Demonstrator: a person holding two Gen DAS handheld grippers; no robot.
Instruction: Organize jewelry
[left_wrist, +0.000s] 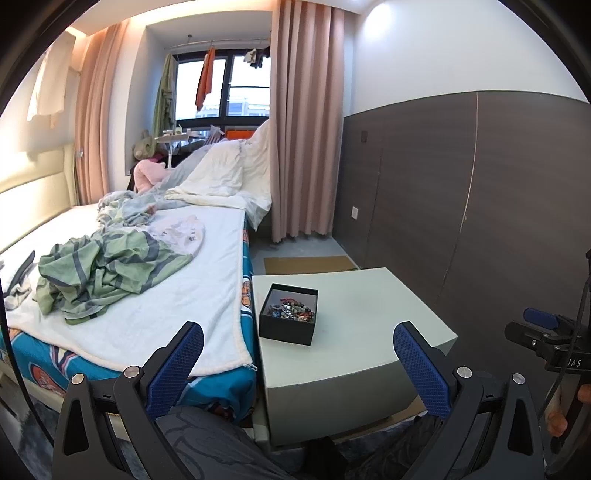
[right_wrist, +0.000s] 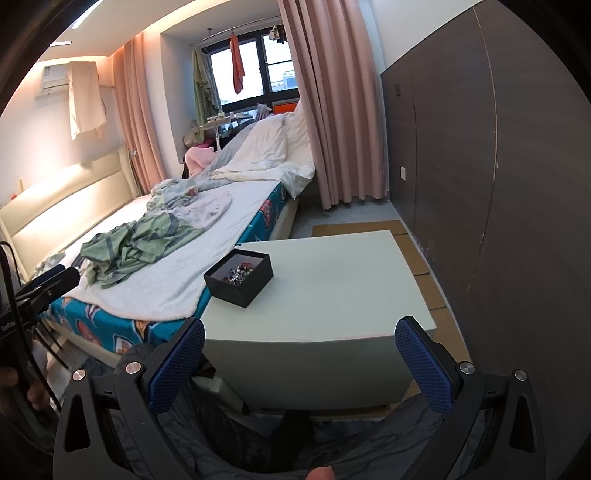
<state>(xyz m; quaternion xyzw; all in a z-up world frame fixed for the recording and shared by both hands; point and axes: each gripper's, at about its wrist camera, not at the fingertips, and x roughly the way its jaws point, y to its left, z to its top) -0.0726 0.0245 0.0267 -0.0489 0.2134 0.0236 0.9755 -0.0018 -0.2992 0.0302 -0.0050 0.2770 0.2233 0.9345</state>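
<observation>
A black open box (left_wrist: 288, 314) holding a heap of mixed jewelry (left_wrist: 291, 310) stands on the left part of a pale green table (left_wrist: 369, 314). It also shows in the right wrist view (right_wrist: 239, 277), with the jewelry (right_wrist: 240, 274) inside. My left gripper (left_wrist: 298, 347) is open and empty, held short of the table's near edge, in front of the box. My right gripper (right_wrist: 299, 343) is open and empty, also short of the table's near edge (right_wrist: 332, 317), to the right of the box. Each gripper shows at the edge of the other's view.
A bed (left_wrist: 147, 295) with a white blanket and a crumpled green cloth (left_wrist: 103, 269) lies directly left of the table. A dark panelled wall (left_wrist: 480, 203) runs along the right. Pink curtains (left_wrist: 303, 129) hang at the back. Cardboard sheets (right_wrist: 424, 266) lie on the floor.
</observation>
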